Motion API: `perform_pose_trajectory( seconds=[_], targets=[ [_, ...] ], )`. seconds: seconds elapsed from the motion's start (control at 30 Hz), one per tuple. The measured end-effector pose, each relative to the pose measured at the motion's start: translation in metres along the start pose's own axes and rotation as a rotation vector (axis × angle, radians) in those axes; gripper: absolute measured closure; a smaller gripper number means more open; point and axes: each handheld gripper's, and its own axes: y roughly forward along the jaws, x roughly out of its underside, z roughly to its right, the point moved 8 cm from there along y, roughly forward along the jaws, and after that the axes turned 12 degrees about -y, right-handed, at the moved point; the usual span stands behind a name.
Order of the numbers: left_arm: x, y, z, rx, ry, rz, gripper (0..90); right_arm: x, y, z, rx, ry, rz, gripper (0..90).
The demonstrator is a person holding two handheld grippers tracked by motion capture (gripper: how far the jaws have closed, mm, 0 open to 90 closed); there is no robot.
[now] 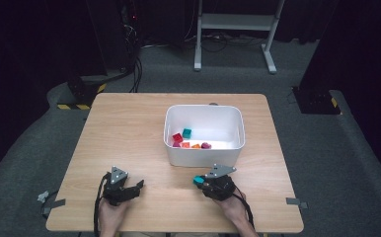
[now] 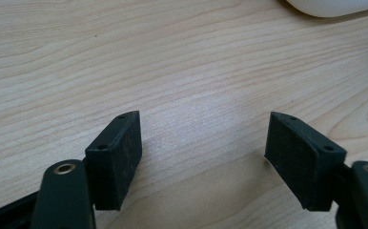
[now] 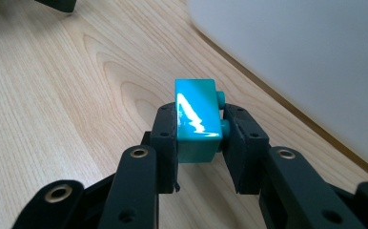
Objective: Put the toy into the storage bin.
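The right claw (image 3: pixel 199 138) pinches a teal brick (image 3: pixel 197 119) just above the bench (image 1: pixel 129 128), beside the near wall of the white tub (image 1: pixel 203 158). The brick looks light, rigid and glossy, so likely slippery; flat sides offer better purchase than the studded face. The left claw (image 2: pixel 201 152) rests spread and empty at near left.

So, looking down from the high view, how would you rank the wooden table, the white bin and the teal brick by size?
1. Wooden table, by far the largest.
2. White bin, sitting on it.
3. Teal brick, smallest, clamped in the right hand-held gripper.
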Motion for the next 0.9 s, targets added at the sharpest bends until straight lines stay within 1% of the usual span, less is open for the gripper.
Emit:
perform_pose_trajectory(
  seconds=[0.37, 0.6, 0.7, 0.9],
  targets=[
    [0.000, 0.000, 0.000, 0.001, -0.001, 0.001, 28.5, -0.003, -0.019, 0.007, 0.013, 0.010, 0.015, 67.7],
    [0.000, 0.000, 0.000, 0.002, -0.003, 0.001, 28.6, -0.008, -0.029, 0.008, 0.001, 0.004, 0.024, 67.7],
    [0.000, 0.000, 0.000, 0.004, -0.005, 0.002, 28.6, -0.016, -0.039, 0.010, -0.013, 0.001, 0.040, 67.6],
    [0.000, 0.000, 0.000, 0.005, -0.008, 0.002, 28.7, -0.029, -0.056, 0.012, -0.025, -0.011, 0.057, 67.7]
  ],
)
